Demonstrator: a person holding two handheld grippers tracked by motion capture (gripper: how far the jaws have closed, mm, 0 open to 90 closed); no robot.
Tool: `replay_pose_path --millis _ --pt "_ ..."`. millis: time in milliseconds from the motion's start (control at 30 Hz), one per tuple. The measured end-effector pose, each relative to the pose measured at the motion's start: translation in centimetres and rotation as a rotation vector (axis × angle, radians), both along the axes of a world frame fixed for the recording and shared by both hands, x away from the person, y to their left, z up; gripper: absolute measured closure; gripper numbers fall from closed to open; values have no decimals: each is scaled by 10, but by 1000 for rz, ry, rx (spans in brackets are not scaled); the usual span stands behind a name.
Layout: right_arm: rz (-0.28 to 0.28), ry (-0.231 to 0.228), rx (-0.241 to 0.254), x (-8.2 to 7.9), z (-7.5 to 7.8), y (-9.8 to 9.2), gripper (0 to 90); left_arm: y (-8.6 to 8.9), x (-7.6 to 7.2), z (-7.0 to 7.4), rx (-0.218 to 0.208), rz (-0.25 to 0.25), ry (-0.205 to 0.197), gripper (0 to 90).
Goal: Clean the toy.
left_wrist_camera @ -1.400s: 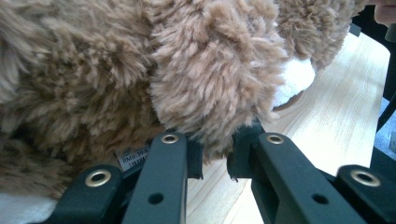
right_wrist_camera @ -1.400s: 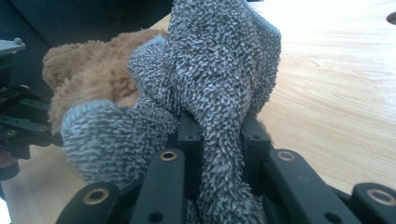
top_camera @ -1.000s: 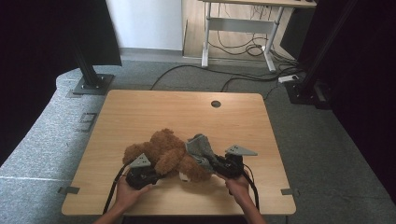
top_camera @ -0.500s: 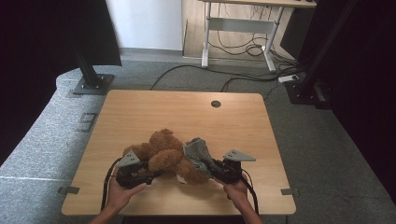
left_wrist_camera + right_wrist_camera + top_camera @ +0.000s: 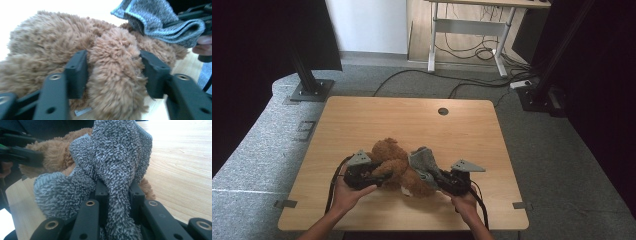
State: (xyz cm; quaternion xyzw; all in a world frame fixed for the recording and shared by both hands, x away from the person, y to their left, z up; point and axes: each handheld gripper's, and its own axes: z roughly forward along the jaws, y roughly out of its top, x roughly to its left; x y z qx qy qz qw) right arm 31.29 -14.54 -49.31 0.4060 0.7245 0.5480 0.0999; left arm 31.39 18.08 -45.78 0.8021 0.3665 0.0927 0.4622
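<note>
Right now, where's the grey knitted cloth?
In the high view the grey knitted cloth lies draped over the brown teddy bear near the table's front edge, clamped by the right gripper.

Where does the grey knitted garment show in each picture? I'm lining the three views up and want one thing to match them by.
High view: the grey garment lies low and centre, on the brown plush toy, reaching to the right gripper.
Left gripper view: top right, draped over the toy.
Right gripper view: centre, pinched between the black jaws.
Shared landmark: the brown plush toy, in all three.
</note>
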Motion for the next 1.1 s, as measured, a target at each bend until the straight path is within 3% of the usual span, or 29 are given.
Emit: replay_pose_path --millis 67,200,367,500,700,800,933,1100 --pt "-3 -1 0 1 0 0 752 -1 1 -4 -2 -18 6 587" --pt "-6 3 6 2 -1 -1 751 2 1 -10 -18 -46 25 690" --pt "5 0 7 1 2 -1 749 7 -1 -19 -35 -56 51 723" --pt "14 -16 15 5 14 4 746 9 -2 -25 -49 -58 65 728" --pt "54 -56 -10 22 39 37 746 7 -5 -31 -48 -68 76 731" --pt "84 -55 -29 32 46 57 745 8 -7 -35 -48 -71 79 733" --pt "111 -46 -83 43 46 86 742 9 -8 -38 -49 -74 83 735" --pt "94 -45 -169 46 38 98 742 9 -10 -42 -48 -74 85 736"
